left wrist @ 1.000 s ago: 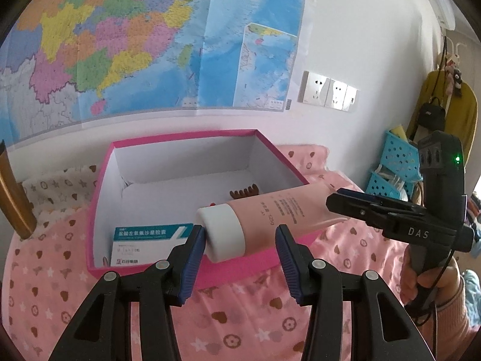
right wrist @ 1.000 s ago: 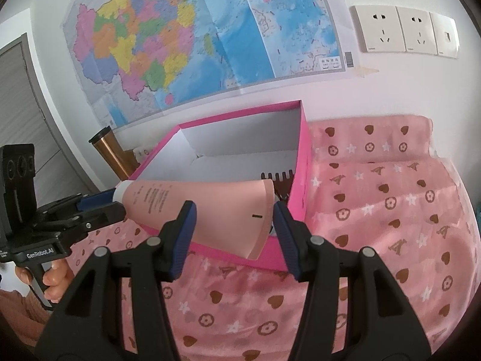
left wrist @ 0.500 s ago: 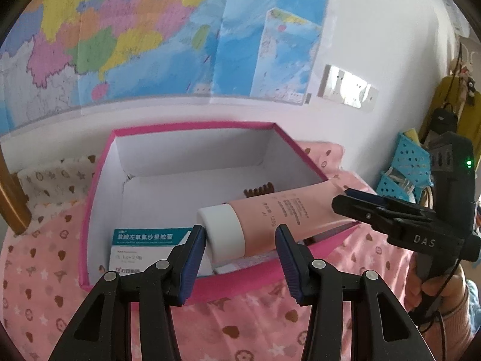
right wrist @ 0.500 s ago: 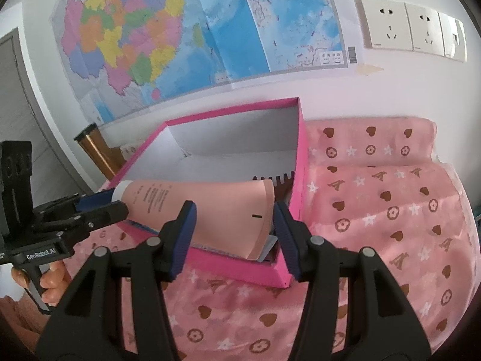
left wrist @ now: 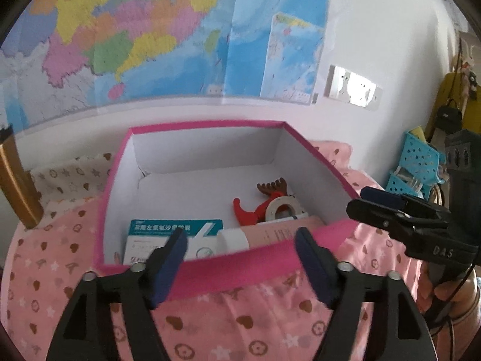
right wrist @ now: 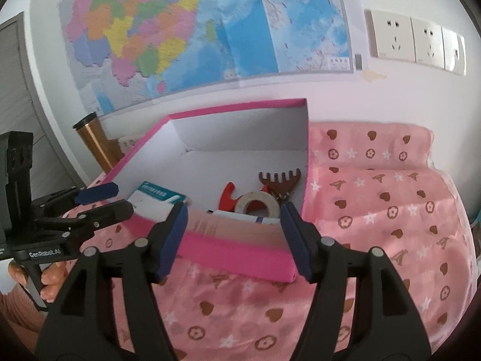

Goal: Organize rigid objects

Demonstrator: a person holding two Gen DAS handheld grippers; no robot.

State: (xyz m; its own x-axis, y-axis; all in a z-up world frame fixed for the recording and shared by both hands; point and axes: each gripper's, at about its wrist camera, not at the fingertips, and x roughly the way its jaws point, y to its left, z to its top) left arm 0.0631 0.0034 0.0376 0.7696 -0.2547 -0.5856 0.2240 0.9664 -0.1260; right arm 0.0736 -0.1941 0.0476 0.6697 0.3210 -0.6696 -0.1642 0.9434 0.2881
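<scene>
The pink tube (left wrist: 270, 234) lies in the box (left wrist: 204, 126); both the left gripper (left wrist: 240, 240) and right gripper (right wrist: 233, 216) are opening, holding nothing.

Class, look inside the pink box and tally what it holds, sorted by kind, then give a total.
Pink tube: 1
Medicine carton: 1
Tape roll: 1
Red antlered hair clip: 1
Flat white packet under the tape: 1
Total in the pink box: 5
</scene>
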